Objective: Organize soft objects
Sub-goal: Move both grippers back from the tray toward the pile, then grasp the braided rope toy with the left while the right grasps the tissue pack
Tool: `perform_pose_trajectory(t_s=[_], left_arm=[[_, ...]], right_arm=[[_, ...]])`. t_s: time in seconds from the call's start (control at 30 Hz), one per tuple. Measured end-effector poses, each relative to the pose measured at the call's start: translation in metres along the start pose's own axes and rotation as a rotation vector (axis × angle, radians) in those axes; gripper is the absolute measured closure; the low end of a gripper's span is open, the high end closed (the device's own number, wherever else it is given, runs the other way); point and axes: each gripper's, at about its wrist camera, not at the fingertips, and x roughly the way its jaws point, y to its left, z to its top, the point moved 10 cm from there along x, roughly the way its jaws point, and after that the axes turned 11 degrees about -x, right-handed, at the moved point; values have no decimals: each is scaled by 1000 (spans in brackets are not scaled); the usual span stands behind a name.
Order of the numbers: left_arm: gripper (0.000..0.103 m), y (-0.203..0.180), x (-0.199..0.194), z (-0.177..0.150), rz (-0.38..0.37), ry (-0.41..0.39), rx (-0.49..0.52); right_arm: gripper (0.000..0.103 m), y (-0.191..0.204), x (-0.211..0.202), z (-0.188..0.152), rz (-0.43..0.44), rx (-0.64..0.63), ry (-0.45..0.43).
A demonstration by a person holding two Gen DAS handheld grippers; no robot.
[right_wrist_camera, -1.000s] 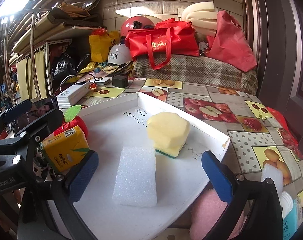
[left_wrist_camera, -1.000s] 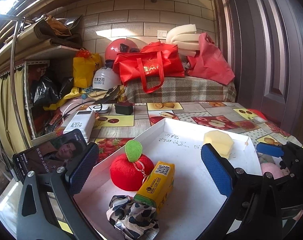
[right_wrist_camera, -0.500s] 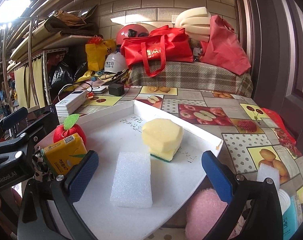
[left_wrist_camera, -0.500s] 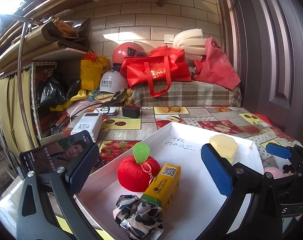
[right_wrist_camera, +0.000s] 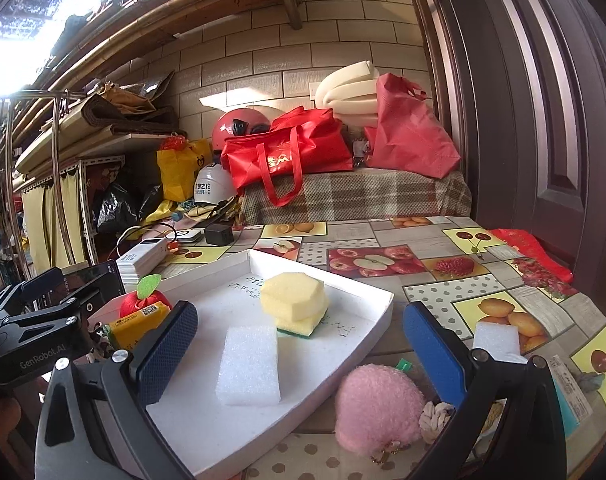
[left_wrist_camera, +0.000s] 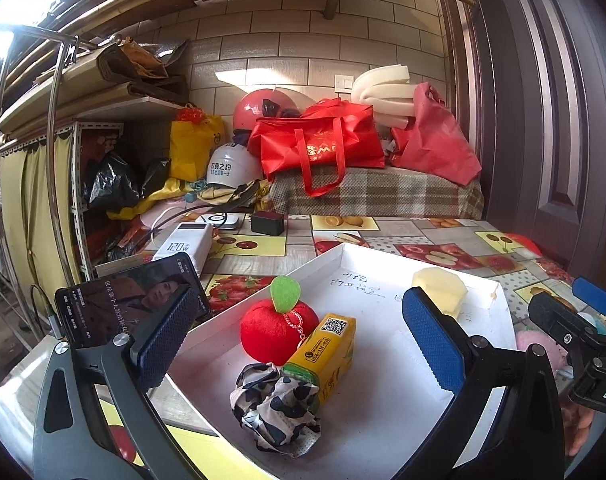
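Both tools gape wide, holding nothing — my left tool (left_wrist_camera: pixel 295 344) faces the tray (right_wrist_camera: pixel 383 312). My right tool (right_wrist_camera: pixel 299 352) hangs above the pink pompom (right_wrist_camera: pixel 377 408) on the desk (right_wrist_camera: pixel 443 276) — outside the tray, likely my next pick.

Strong daylight is admitted from the upper left of both views, where the roof opening (left_wrist_camera: pixel 7 12) is blown out to white glare, and a sunlit patch (right_wrist_camera: pixel 255 96) is cast on the brick wall. The white tray (right_wrist_camera: pixel 231 432) is brightly lit and sharp, with soft shadows thrown under the objects in it, while the shelves (left_wrist_camera: pixel 103 168) at the left are left dim. Heavy fisheye bending is seen at the edges, where the door (left_wrist_camera: pixel 551 120) is curved and slightly smeared, and the corners are vignetted to black.
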Motion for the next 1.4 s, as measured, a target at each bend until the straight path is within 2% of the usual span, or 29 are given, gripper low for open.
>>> perform_pose_trajectory(t_s=[0.17,0.27,0.33,0.4,0.47,0.6,0.67,0.73,0.83,0.97,1.03,1.07,1.1,1.13,1.17,1.2,1.23,1.27,1.4], left_arm=[[0,-15,-11,-8,-45,20,22],[0,-29,-18,-13,-83,32,46],[0,-38,-22,-17,-106,40,59],[0,-47,-26,-19,-127,44,72],[0,-56,-29,-23,-167,61,84],[0,-88,-39,-36,-273,100,150],[0,-107,-45,-44,-332,132,171],[0,-126,-51,-53,-378,164,192],[0,-152,-56,-67,-417,212,228],[0,-177,-52,-86,-398,278,307],[0,-183,-49,-96,-377,311,357],[0,-186,-47,-100,-377,326,372],[0,-188,-46,-102,-383,338,378],[0,-190,-45,-105,-391,347,380],[0,-192,-44,-106,-397,355,380],[0,-196,-42,-107,-404,362,379],[0,-200,-39,-108,-412,367,377],[0,-206,-37,-108,-419,367,376],[0,-238,-26,-113,-435,354,433]], right_arm=[[0,-22,-27,-6,-47,34,-15],[0,-36,-42,-11,-7,58,-23],[0,-52,-56,-14,-11,78,-38],[0,-77,-71,-17,-34,116,-60],[0,-105,-82,-22,-93,133,-58],[0,-166,-97,-42,-189,194,2],[0,-191,-99,-54,-199,248,46],[0,-202,-96,-67,-173,283,115],[0,-198,-89,-79,-97,284,185],[0,-163,-75,-82,-8,145,258],[13,-148,-63,-88,19,77,317],[28,-143,-57,-92,31,58,348],[37,-142,-52,-97,39,55,377],[40,-143,-48,-102,45,62,401],[47,-144,-45,-106,52,77,416],[61,-146,-43,-109,68,98,428],[69,-149,-44,-111,78,120,426],[75,-152,-46,-111,84,141,415],[76,-161,-55,-106,83,199,363]])
